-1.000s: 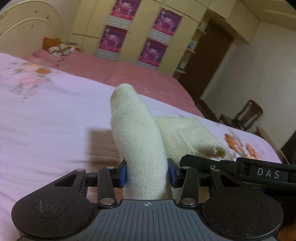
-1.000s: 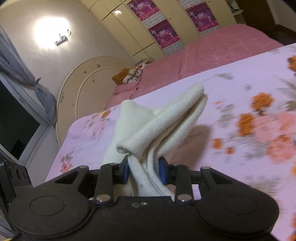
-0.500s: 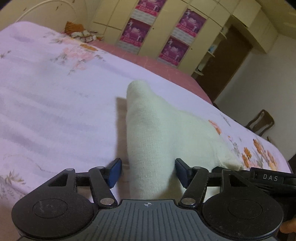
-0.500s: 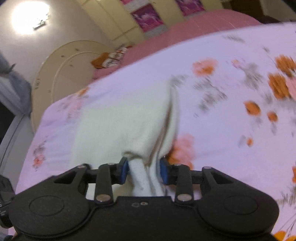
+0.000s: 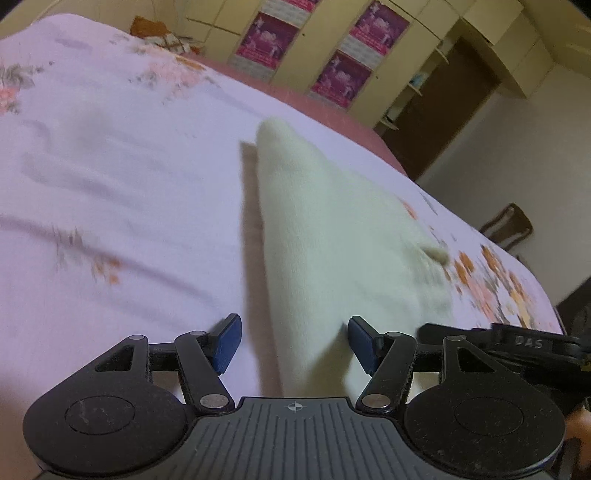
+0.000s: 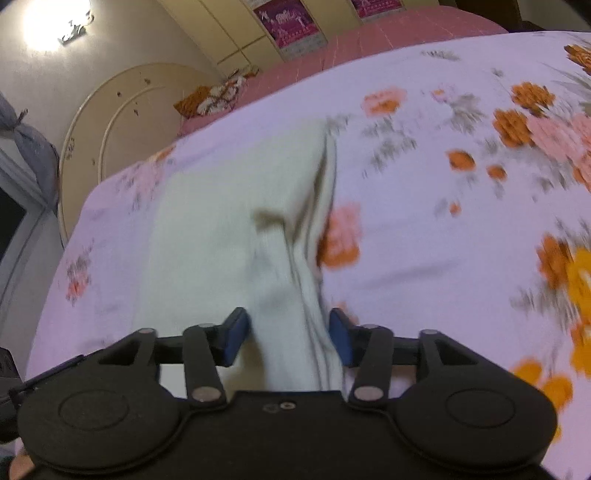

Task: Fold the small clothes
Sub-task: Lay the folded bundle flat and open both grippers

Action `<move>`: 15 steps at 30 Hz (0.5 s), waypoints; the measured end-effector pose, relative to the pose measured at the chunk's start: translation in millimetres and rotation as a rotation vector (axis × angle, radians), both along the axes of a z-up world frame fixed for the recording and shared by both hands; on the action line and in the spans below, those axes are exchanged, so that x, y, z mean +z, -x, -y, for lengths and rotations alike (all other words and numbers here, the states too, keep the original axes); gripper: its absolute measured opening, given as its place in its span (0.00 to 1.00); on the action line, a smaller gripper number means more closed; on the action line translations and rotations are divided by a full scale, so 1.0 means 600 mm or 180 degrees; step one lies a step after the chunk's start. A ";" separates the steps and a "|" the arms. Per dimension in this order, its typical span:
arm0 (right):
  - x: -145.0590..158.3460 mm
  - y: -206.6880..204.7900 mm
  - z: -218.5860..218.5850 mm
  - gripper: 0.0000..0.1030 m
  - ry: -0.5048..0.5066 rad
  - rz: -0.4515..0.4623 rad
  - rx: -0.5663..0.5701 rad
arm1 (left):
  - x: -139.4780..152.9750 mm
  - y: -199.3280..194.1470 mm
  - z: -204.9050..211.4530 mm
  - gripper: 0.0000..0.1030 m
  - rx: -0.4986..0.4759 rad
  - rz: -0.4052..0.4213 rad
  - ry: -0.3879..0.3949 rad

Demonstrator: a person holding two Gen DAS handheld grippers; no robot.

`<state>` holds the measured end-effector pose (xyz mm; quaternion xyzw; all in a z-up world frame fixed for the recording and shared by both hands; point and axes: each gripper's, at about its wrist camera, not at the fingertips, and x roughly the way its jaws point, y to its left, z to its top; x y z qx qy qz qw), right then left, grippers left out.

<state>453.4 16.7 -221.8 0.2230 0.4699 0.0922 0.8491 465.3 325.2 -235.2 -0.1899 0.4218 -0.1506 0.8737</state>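
On the floral lilac bedsheet [image 5: 110, 177], a cream knitted garment [image 5: 332, 236] is lying folded. The left gripper [image 5: 294, 341] is standing spread around it, pads clear. The right gripper [image 6: 289, 334] is opening, fabric between its jaws.

One cream knitted garment [image 5: 332, 236] lies on one floral lilac bedsheet [image 5: 110, 184]; three purple posters [image 5: 271, 35] hang far, beside one wooden chair [image 5: 511, 229].

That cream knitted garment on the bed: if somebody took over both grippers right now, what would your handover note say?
Left gripper: open, pads clear of the cream knitted garment lying between them.
Right gripper: jaws opening, the garment's bunched edge between them but no longer pinched.
Garment: laid folded on the floral bedsheet.
Done: this fold is laid down and released.
Left: draw both grippers away, check the edges, fold again if needed.
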 end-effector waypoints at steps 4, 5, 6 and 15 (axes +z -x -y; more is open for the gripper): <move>0.001 0.029 -0.016 0.40 0.0166 -0.0007 0.0123 | -0.005 0.012 0.012 0.61 -0.0124 -0.0026 0.0083; 0.002 0.033 -0.018 0.37 0.0176 -0.0025 0.0135 | -0.006 0.013 0.013 0.53 -0.0128 -0.0049 0.0149; 0.002 0.034 -0.019 0.30 0.0143 -0.0079 0.0152 | -0.005 0.010 0.016 0.44 -0.0151 -0.0088 0.0201; 0.011 0.046 0.030 0.17 -0.0915 -0.0222 -0.0110 | 0.036 -0.005 0.002 0.29 -0.0328 0.0121 0.0196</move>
